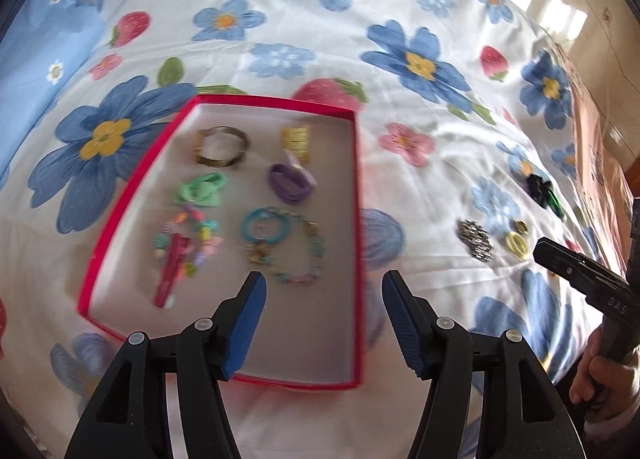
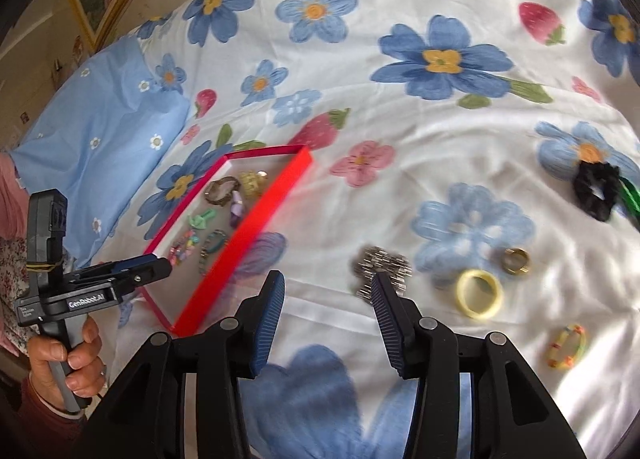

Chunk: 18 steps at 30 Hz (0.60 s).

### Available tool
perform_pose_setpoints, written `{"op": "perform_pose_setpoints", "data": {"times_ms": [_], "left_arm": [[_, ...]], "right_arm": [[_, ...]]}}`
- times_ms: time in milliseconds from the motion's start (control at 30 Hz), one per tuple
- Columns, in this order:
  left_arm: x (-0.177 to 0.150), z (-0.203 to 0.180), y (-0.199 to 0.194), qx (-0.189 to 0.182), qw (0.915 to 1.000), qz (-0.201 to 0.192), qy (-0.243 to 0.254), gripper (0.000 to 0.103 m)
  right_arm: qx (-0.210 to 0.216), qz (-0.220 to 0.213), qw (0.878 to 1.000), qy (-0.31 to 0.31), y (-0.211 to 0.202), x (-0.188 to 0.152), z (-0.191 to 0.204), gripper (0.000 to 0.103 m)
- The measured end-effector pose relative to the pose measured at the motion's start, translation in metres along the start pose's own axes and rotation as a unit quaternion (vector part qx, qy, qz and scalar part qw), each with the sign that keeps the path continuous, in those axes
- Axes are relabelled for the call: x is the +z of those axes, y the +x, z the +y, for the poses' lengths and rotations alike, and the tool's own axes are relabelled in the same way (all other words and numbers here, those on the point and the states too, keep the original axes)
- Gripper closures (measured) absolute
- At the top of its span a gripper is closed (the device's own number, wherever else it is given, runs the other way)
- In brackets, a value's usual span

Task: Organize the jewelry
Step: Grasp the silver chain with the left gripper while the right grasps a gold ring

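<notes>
Tray: a shallow rectangular red box with thin walls and a pale matte floor lies flat on the flowered bedsheet; its long axis runs away from the left camera.
Inside the tray: a bronze link bracelet, a gold ribbed cuff, a purple band, a green bow-shaped piece, a ring of coloured beads with a red clip lying lengthwise on it, a teal hoop and a beaded chain.
Loose on the sheet: a silver sparkly piece, a smooth pale yellow ring, a gold metal ring, a fuzzy black scrunchie and a small yellow beaded band lie well apart from the tray, to its right.
Left gripper: jaws spread wide with nothing between them, ribbed blue pads over the tray's near end.
Right gripper: jaws wide apart and empty, hanging over the sheet; one fingertip overlaps the silver piece, contact unclear.
Hard to make out: motion blur softens the tray's contents, so bead shapes and clasps are unreadable. A green strand beside the scrunchie is cut off at the frame edge.
Sheet: white wrinkled cotton printed with blue flowers and strawberries.
</notes>
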<state>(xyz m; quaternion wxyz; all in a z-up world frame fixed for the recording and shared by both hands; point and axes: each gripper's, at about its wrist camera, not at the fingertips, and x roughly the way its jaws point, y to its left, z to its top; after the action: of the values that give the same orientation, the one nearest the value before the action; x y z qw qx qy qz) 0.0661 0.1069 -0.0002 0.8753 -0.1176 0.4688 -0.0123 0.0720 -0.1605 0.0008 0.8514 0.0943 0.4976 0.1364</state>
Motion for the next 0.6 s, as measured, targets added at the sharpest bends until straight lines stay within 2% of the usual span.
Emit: {"op": "perform_pose_setpoints", "data": {"times_ms": [300,600], "left_arm": [[0.007,-0.047,0.025,-0.022,0.9987,0.018,0.043,0.040],[0.019,-0.082,0.058,-0.035,0.9962,0.038,0.071,0.039]], "right_arm": [[-0.054,-0.006,0.998,0.037,-0.026,-0.016,-0.058,0.056],[-0.076,-0.001,0.996,0.044,-0.027,-0.009,-0.087,0.056]]}}
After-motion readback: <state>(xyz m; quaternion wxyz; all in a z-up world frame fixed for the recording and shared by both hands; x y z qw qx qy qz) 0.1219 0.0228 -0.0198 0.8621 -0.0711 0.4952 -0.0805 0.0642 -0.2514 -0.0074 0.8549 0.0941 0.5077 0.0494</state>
